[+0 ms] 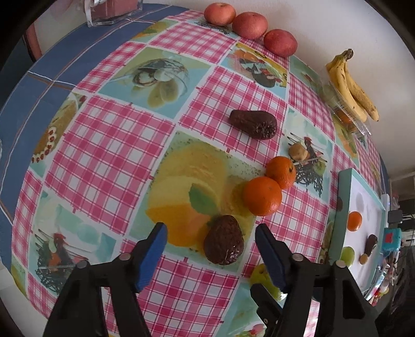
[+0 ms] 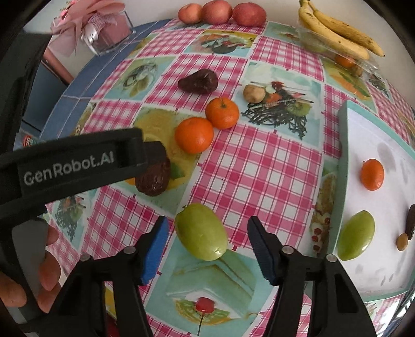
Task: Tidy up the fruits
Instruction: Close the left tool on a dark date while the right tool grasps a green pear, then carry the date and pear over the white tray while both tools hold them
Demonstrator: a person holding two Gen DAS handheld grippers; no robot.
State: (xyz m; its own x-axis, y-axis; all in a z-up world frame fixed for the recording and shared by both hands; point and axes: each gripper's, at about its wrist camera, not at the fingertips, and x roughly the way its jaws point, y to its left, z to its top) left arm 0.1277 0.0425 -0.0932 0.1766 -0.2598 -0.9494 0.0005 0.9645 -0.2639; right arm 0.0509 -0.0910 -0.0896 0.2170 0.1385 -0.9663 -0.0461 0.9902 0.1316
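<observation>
My left gripper (image 1: pixel 210 248) is open, its blue pads either side of a dark brown avocado (image 1: pixel 223 239) on the table. My right gripper (image 2: pixel 207 243) is open around a green mango (image 2: pixel 201 231). Two oranges (image 1: pixel 262 196) (image 1: pixel 281 172) lie touching beyond the avocado; a second avocado (image 1: pixel 253 124) and a kiwi (image 1: pixel 298 152) lie farther back. The white tray (image 2: pixel 345 145) on the right holds an orange (image 2: pixel 372 174), a green mango (image 2: pixel 355 235), a dark avocado (image 2: pixel 411 220) at the frame's edge and a small brown fruit (image 2: pixel 402 241).
Three red apples (image 1: pixel 249 25) line the far table edge by the wall. Bananas (image 1: pixel 354 86) rest on a clear plastic box (image 2: pixel 345 58) at the back right. A clear box with pink ribbon (image 2: pixel 103 33) stands at the back left. The left gripper's body (image 2: pixel 77 163) crosses the right wrist view.
</observation>
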